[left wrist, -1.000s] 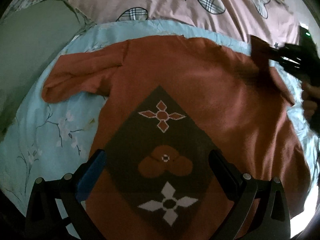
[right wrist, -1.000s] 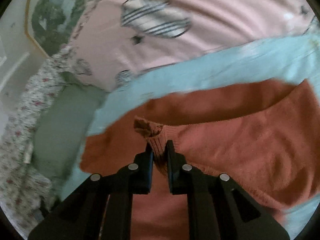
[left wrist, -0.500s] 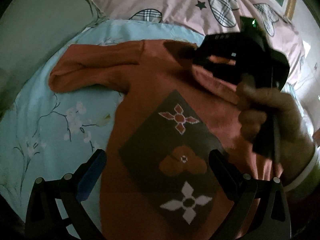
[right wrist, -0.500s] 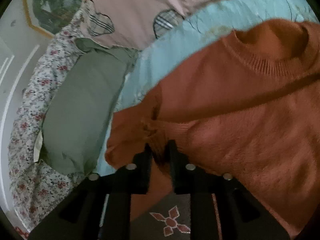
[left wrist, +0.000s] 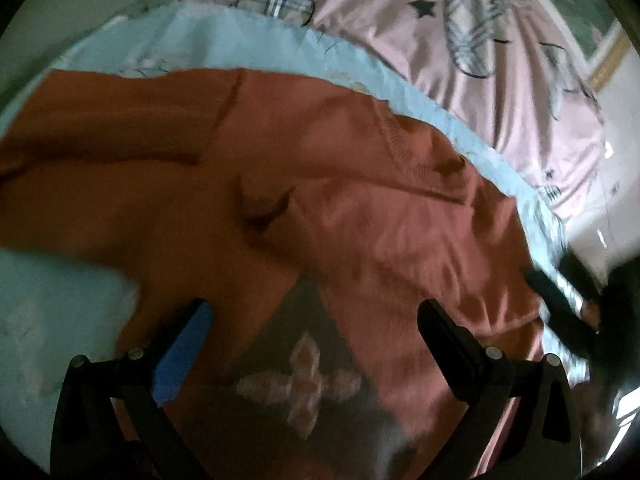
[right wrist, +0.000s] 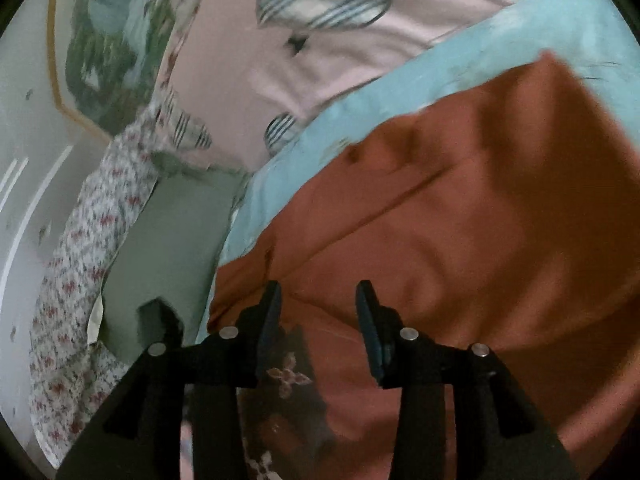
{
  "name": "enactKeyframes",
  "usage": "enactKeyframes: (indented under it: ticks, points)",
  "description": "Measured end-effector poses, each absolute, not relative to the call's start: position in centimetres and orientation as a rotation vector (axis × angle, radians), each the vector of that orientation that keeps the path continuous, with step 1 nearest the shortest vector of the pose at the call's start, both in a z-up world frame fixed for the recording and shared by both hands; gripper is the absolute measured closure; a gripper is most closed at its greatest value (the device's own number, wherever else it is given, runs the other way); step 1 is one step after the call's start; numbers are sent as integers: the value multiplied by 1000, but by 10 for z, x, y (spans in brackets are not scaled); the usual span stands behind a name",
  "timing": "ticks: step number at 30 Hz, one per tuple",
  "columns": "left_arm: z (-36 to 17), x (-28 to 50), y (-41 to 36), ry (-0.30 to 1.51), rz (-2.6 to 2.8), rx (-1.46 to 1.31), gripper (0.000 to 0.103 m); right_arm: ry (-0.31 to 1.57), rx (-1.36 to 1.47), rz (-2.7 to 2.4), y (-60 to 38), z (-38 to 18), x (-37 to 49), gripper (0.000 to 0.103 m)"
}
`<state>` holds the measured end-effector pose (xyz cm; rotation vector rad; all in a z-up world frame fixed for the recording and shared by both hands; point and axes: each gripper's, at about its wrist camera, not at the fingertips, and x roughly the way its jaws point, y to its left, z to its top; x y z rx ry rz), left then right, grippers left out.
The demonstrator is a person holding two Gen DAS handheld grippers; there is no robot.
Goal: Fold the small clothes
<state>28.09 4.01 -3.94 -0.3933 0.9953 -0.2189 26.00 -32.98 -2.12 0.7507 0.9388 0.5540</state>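
Note:
A small rust-orange knitted sweater (left wrist: 280, 184) with a dark diamond panel (left wrist: 304, 368) lies flat on a light blue bedsheet (left wrist: 248, 36). One sleeve (left wrist: 404, 240) is folded across its chest; the other sleeve (left wrist: 104, 120) stretches out left. My left gripper (left wrist: 312, 324) hovers open over the diamond panel, holding nothing. In the right wrist view the sweater (right wrist: 460, 216) fills the right half and my right gripper (right wrist: 318, 304) stands open just above it, empty. The right gripper's dark tip (left wrist: 560, 300) also shows at the sweater's right edge in the left wrist view.
A pink quilt (left wrist: 460, 40) with plaid hearts lies beyond the sheet. A grey-green pillow (right wrist: 168, 248) and a floral cloth (right wrist: 80, 272) sit to the sweater's left. A framed picture (right wrist: 108, 52) hangs on the wall behind.
The right gripper carried the sleeve cuff across the sweater's chest, then opened and let it go. It has pulled back to the right. The left gripper moved closer to the collar.

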Motion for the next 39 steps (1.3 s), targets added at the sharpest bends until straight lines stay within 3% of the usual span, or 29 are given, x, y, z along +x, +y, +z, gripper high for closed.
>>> enactKeyframes:
  ticks: [3,6,8,13,20,21,23,24,25,29,39]
  points:
    - [-49,317,34,1022,-153,-393,2,912,784,493,-357,-19,246,62]
    - [-50,335,23,1035,-73,-275,14,896,804,476,-375,-14,234,61]
    - [-52,329,12,1028,-49,-164,27,875,813,475,-384,-9,226,58]
    - [-56,290,9,989,-85,-5,27,846,821,461,-404,-2,211,52]
    - [-51,311,24,1010,-142,-150,21,826,817,402,-430,-1,208,49]
    - [-51,316,23,1002,-145,-156,25,822,813,392,-434,-1,209,49]
    - [-51,324,15,978,-128,-99,71,820,783,349,-446,-2,215,48]
    - [-49,325,13,968,-140,-80,80,825,771,324,-453,-2,218,48]
    - [-43,326,14,955,-169,-79,96,832,753,286,-463,-2,225,48]
    - [-19,329,38,847,-127,-87,96,886,660,188,-487,-7,253,43]
    - [-40,339,53,870,-125,-137,96,1080,473,188,-456,-65,343,42]
